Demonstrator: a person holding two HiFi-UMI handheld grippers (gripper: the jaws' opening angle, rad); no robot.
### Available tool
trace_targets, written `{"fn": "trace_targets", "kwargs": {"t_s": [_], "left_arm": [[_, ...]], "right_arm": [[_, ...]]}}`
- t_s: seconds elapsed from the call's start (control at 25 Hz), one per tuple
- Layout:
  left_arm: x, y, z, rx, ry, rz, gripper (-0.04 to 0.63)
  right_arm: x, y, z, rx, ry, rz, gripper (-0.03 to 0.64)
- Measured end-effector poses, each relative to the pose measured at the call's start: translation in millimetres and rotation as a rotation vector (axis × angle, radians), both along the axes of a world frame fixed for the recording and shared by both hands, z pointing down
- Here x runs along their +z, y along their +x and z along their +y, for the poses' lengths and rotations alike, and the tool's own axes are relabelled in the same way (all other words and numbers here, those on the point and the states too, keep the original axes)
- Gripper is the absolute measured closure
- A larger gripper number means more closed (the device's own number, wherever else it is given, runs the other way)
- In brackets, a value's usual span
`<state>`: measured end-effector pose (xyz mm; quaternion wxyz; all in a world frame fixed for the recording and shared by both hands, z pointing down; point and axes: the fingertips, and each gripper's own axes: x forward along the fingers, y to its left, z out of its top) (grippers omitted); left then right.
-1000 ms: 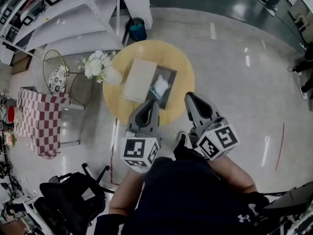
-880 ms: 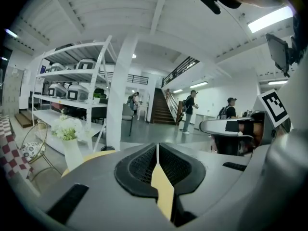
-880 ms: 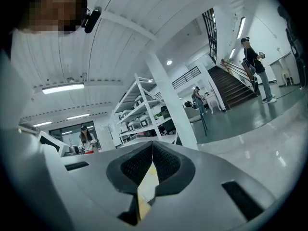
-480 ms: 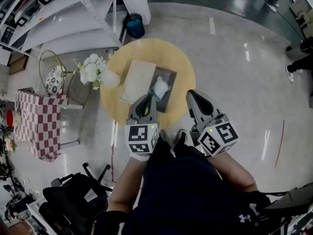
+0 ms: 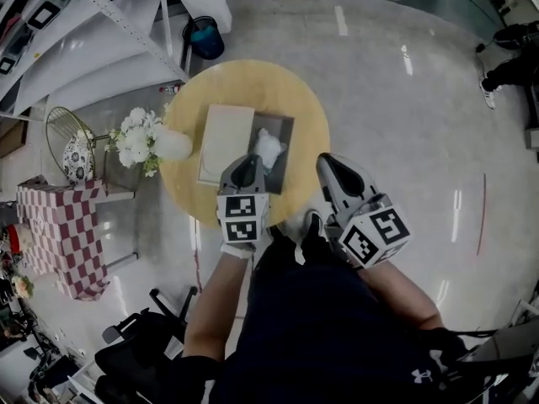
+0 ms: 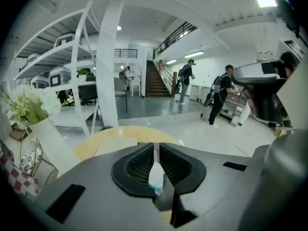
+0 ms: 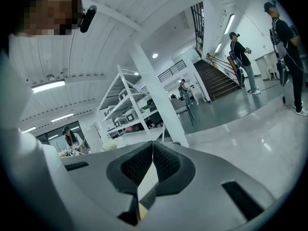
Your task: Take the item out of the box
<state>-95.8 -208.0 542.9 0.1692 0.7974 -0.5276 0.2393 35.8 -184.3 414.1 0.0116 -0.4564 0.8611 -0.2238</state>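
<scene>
A dark open box (image 5: pixel 282 133) lies on the round yellow table (image 5: pixel 253 82), with a white crumpled item (image 5: pixel 268 148) inside. The box's beige lid (image 5: pixel 225 141) lies flat just to its left. My left gripper (image 5: pixel 247 165) hangs over the table's near edge, its tip just short of the item, jaws shut and empty. In the left gripper view the shut left gripper (image 6: pixel 155 146) shows a sliver of the white item (image 6: pixel 155 177) through the slit below the tips. My right gripper (image 5: pixel 327 163) stays off the table's right side, its tip (image 7: pixel 152 146) shut with nothing held.
A white vase of flowers (image 5: pixel 156 144) stands at the table's left edge. A blue bin (image 5: pixel 202 36) and white shelving (image 5: pixel 93 32) are beyond it. A wire basket (image 5: pixel 72 146) and a checked cloth (image 5: pixel 63 225) sit far left. People walk in the distance (image 6: pixel 221 93).
My left gripper has gone forward and down, from the table's near edge to just short of the box. The right gripper has shifted only a little. The view has slid, so the table sits lower left.
</scene>
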Motion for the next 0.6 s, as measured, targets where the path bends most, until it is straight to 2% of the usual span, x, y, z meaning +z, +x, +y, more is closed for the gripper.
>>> {"fn": "trace_targets", "kwargs": {"t_s": [0.12, 0.2, 0.6], "left_arm": [[22, 4, -5, 0.03, -0.047, -0.025, 0.55], [36, 6, -8, 0.045, -0.078, -0.046, 0.5], [97, 13, -21, 0.08, -0.213, -0.163, 0.436]], "right_arm": [[8, 4, 1, 0.024, -0.021, 0.0, 0.604], [12, 7, 0, 0.041, -0.034, -0.003, 0.604], [33, 30, -4, 0.116, -0.085, -0.023, 0.604]]}}
